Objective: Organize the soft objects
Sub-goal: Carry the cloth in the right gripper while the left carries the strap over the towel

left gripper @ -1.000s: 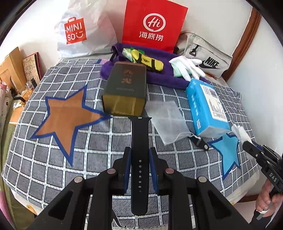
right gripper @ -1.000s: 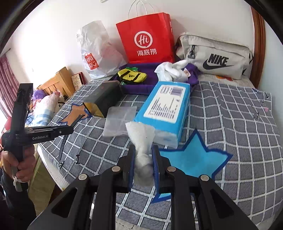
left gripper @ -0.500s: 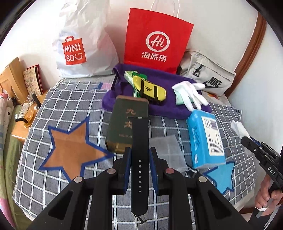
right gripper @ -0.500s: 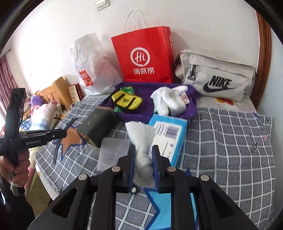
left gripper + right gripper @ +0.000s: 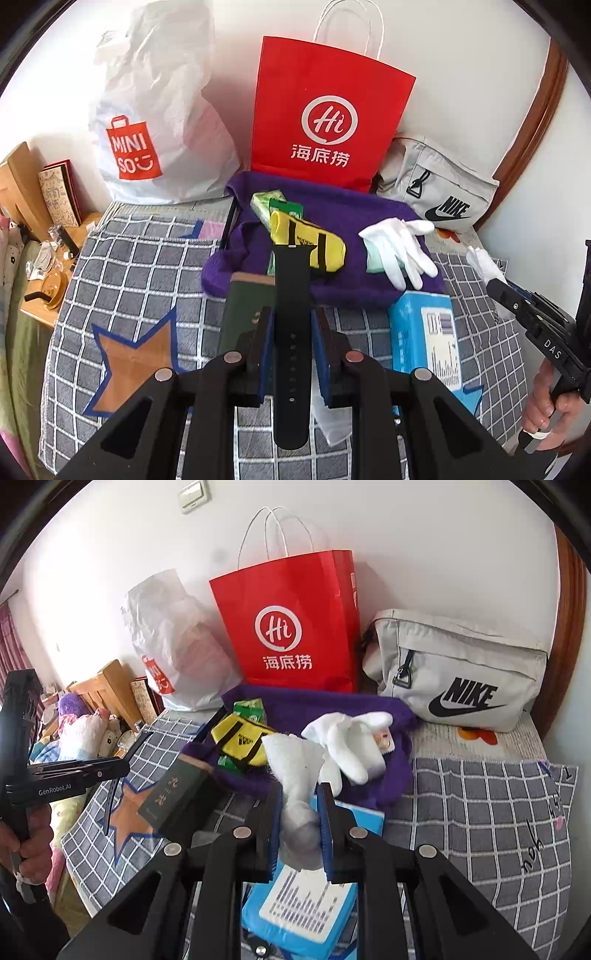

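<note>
My left gripper (image 5: 291,325) is shut on a black watch strap (image 5: 292,295) and holds it above the bed, pointing at the purple towel (image 5: 332,206). On the towel lie a yellow pouch (image 5: 314,243), green packets (image 5: 271,205) and white gloves (image 5: 399,245). My right gripper (image 5: 300,805) is shut on a white tissue (image 5: 295,771), held above the blue tissue pack (image 5: 306,912). The towel (image 5: 306,701), yellow pouch (image 5: 242,738) and white gloves (image 5: 351,738) lie just beyond it. The right gripper also shows at the right edge of the left wrist view (image 5: 495,284).
A dark green box (image 5: 245,314) lies on the checked blanket (image 5: 140,280) in front of the towel. A red paper bag (image 5: 325,125), a white Miniso bag (image 5: 155,122) and a grey Nike bag (image 5: 439,188) stand against the wall. A wooden bedside table (image 5: 40,295) is left.
Both grippers have risen and moved forward toward the purple towel, each keeping its hold. The strap now hangs over the green box; the tissue sits over the blue pack.
</note>
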Motion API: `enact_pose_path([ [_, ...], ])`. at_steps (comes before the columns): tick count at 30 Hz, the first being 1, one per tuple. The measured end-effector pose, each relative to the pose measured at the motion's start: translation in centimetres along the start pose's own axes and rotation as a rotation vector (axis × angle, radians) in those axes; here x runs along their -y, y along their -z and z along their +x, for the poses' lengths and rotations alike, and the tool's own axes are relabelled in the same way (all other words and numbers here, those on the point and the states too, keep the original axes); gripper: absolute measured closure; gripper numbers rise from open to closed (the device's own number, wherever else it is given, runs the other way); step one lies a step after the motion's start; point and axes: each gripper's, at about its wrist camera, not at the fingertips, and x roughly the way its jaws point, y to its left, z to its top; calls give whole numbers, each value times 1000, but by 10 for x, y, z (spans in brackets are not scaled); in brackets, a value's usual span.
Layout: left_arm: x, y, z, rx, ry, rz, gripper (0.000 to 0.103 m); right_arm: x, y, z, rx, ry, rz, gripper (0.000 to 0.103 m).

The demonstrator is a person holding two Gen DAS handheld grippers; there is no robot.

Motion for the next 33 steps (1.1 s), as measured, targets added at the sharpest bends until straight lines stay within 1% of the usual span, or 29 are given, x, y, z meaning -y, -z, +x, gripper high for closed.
enact_pose_path([
  [3, 3, -12, 10, -3, 6, 2, 83, 8, -13, 10, -1, -1, 11, 85],
  [8, 8, -30, 27, -18, 17, 13, 83, 20, -32, 26, 10, 25, 10, 85],
  [13, 16, -47, 46, -22, 12, 52, 83, 35, -50, 47, 12, 24, 42, 85],
  [18, 11, -64, 61, -17, 26, 33, 83, 45, -71, 69, -7, 28, 41, 85],
  [21, 9, -72, 70, -17, 29, 26, 83, 46, -83, 80, 3, 27, 30, 84],
  [24, 9, -81, 82, -27, 31, 24, 83, 46, -89, 90, 22, 35, 17, 84],
  [29, 9, -93, 103, -39, 31, 27, 83, 57, -89, 115, -11, 42, 38, 84],
  [33, 9, -102, 129, -75, 27, 26, 83, 67, -81, 131, -44, 45, 61, 84],
])
